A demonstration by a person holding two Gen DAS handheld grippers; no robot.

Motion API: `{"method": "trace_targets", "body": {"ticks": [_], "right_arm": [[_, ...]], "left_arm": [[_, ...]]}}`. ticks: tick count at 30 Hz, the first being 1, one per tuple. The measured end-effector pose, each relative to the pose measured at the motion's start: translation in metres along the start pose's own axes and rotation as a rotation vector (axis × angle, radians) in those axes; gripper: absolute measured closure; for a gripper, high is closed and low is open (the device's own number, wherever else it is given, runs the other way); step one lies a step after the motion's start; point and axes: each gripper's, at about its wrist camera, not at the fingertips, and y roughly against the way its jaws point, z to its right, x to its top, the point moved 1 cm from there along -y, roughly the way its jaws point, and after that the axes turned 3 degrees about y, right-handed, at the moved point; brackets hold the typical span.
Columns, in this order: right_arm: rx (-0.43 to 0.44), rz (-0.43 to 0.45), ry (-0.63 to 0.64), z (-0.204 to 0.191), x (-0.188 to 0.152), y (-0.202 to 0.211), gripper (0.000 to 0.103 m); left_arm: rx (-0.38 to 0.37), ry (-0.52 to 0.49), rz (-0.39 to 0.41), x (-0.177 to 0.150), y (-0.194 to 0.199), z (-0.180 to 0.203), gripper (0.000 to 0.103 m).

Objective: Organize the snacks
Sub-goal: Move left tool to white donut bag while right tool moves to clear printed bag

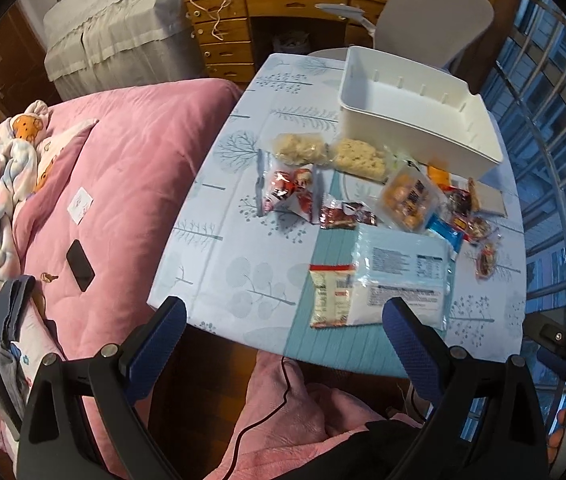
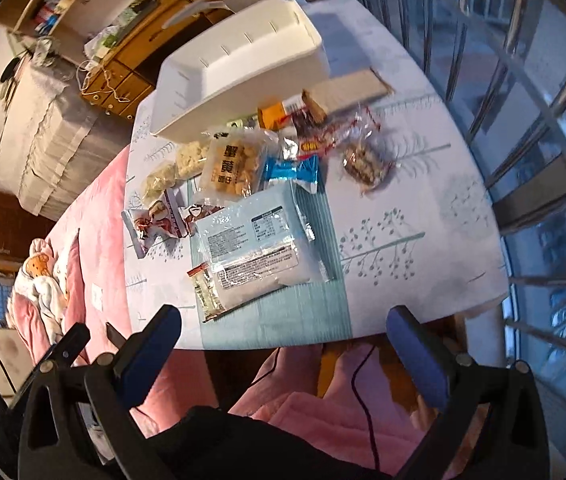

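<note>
Snacks [image 1: 363, 208] lie scattered mid-surface [image 1: 219, 280] on the tree-print cloth, just before the empty white bin [image 1: 415, 116] at its far end. Largest is the pale blue flat packet [image 2: 251, 248], nearest both grippers. Left gripper [image 1: 285, 320] and right gripper [image 2: 283, 328] hover at the near edge, jaws wide apart, holding nothing.

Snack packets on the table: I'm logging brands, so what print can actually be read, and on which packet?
"蟹黄" in large characters, smaller ones beneath unclear: clear packet of yellow balls.
Large pale blue packet: nutrition table and text blocks, too small to read.
Red and yellow label on a clear wrapper: blurred.
Red cartoon packets: no legible words.
White bin: no text.
</note>
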Motion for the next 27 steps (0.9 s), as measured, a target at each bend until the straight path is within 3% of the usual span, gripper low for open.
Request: {"method": "trace_targets", "body": {"ticks": [10, 17, 27], "right_arm": [[0.05, -0.106, -0.296, 0.012, 0.013, -0.044, 0.0], [0.045, -0.12, -0.514, 0.008, 0.021, -0.073, 0.0], [0.006, -0.027, -0.916, 0.01, 0.01, -0.11, 0.0]], "left_arm": [[-0.048, -0.03, 0.0, 0.058, -0.044, -0.026, 0.005], [-0.103, -0.084, -0.008, 0.106, -0.082, -0.038, 0.005], [-0.199, -0.199, -0.183, 0.145, -0.164, -0.026, 0.005]]}}
